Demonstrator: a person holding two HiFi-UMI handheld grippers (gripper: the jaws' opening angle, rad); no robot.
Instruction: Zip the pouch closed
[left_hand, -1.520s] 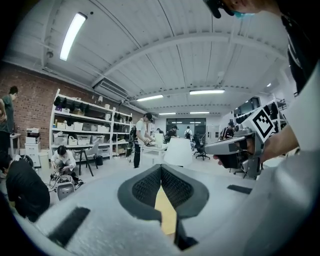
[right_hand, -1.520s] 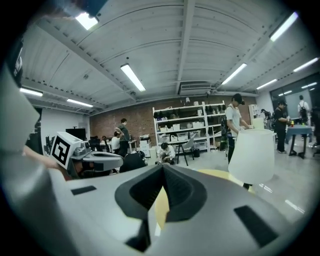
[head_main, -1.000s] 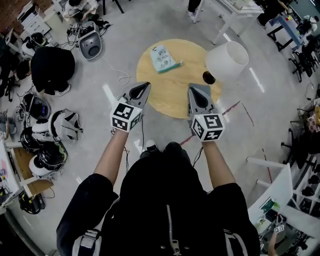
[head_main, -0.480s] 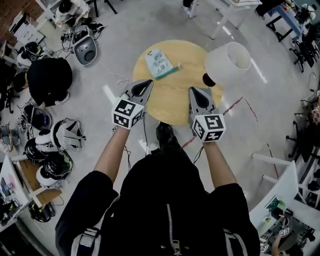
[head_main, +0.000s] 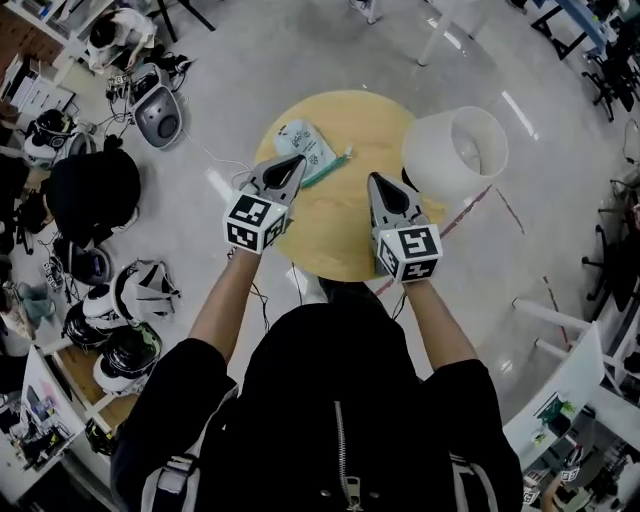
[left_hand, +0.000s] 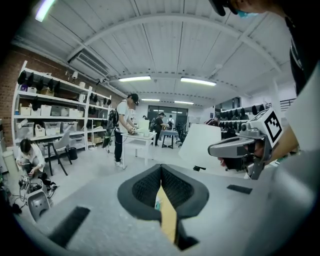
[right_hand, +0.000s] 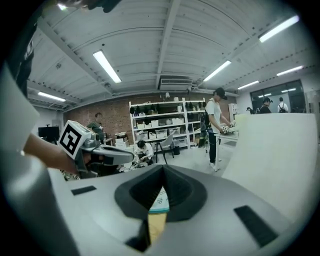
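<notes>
Pouch (head_main: 303, 146): pale with a teal zip edge, lying flat on the round wooden worktop (head_main: 340, 232), just ahead of the left gripper. Its print is too small to read.
Left gripper (head_main: 291, 161): jaws together, holding nothing.
Right gripper (head_main: 377, 181): jaws together, holding nothing, beside a white lampshade (head_main: 455, 150).

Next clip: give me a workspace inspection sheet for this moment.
Surface: round wooden table, mostly bare.
Job's things: pouch lying flat near its far left edge, untouched.
Clutter: white lamp at the table's right edge.
Grippers: left gripper and right gripper both shut, empty, above the table.
Cables: white cable on the floor left of the table.
Surroundings: helmets on the floor, shelves, people at benches.
</notes>
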